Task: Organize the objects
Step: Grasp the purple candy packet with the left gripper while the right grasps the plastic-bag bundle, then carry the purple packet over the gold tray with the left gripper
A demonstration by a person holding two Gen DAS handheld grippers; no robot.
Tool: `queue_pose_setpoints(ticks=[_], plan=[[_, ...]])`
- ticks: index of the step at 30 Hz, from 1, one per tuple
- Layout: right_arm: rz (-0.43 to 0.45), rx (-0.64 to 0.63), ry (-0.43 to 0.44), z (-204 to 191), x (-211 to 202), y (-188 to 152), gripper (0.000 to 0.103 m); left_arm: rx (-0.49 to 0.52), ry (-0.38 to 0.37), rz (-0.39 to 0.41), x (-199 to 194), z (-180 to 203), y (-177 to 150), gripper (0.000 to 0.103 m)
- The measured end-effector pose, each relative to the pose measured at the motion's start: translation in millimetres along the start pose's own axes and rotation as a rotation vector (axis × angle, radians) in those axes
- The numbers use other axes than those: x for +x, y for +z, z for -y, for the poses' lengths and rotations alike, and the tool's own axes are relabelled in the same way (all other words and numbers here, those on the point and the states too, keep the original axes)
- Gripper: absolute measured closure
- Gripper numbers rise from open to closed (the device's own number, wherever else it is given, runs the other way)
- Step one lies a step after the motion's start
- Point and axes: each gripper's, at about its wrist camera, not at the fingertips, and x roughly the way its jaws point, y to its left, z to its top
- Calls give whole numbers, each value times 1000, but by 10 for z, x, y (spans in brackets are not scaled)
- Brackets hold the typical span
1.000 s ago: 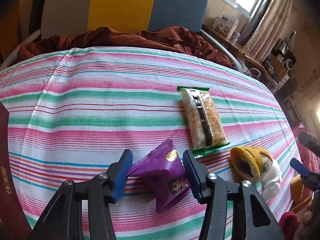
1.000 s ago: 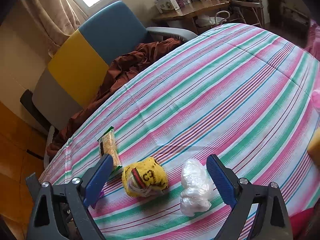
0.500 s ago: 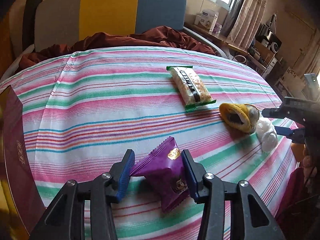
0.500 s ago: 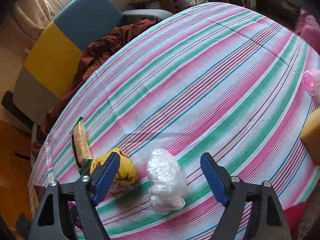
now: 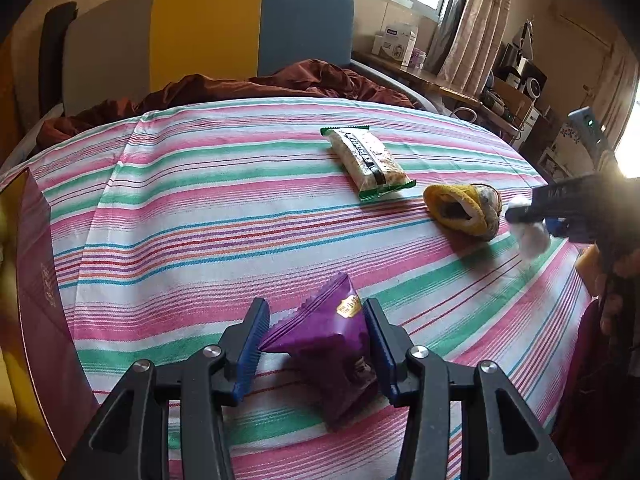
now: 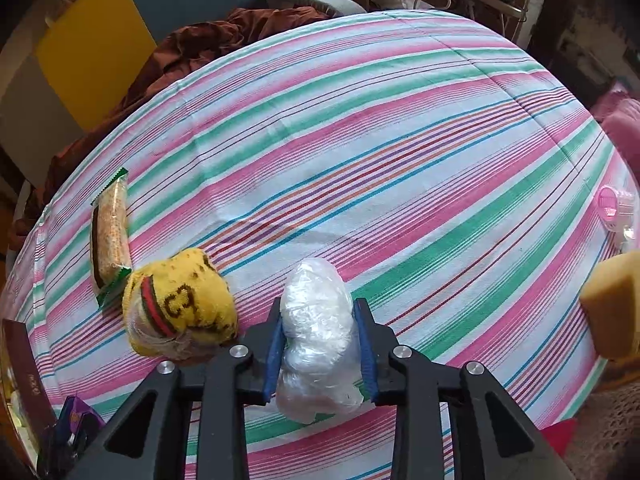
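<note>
My left gripper (image 5: pixel 314 338) is shut on a purple snack packet (image 5: pixel 326 340) and holds it above the striped tablecloth (image 5: pixel 200 208). My right gripper (image 6: pixel 320 338) is shut on a crumpled white plastic bag (image 6: pixel 318 332); the bag also shows at the right of the left wrist view (image 5: pixel 530 236). A rolled yellow sock (image 6: pixel 180 304) lies just left of the bag, also in the left wrist view (image 5: pixel 464 210). A green-edged cereal bar (image 5: pixel 366 162) lies further back, and shows in the right wrist view (image 6: pixel 110 236).
A dark red box (image 5: pixel 36 280) stands at the table's left edge. A yellow sponge (image 6: pixel 612 304) and a pink plastic cup (image 6: pixel 614 206) sit at the right edge. A chair with a brown cloth (image 5: pixel 256 84) stands behind the table.
My right gripper has moved onto the white plastic bag and shut on it. My left gripper has drawn back with the purple packet in it, away from the cereal bar.
</note>
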Motion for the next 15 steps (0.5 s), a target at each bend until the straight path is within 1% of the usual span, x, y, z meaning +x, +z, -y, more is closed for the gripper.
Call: queue_pose_setpoints(ticks=[2,3,4,5,6,7,9,10,12,14,15], plan=[[152,11,91,-8,-295,56,71,13,5,9,-6,9,-14,54],[224,-13,128,-54,-431,48,71,20,9,13,-8,16,-22,54],[271,-48,175,-123,-531,32,70,23,10,17,-13,20,-36,54],[289,-94,252,-217,-594,6,70,24,11,19,-14,22,-40,54],[288,-152,335,-341,-634,-35,70,24,12,22,-12,22,-43,54],[285,-228,385,-498,-663,-97,70,24,14,25,-11,25,-45,54],[240,-395,440,-825,-636,-250,70,24,18,30,-8,28,-51,54],[209,-465,443,-960,-602,-372,70,22,19,31,-8,26,-55,54],[129,-580,382,-1188,-412,-541,70,20,19,33,-15,22,-62,54],[38,-638,311,-1248,-167,-647,70,18,18,34,-15,19,-63,55],[12,-652,293,-1218,-102,-674,70,17,17,35,-14,20,-63,55]])
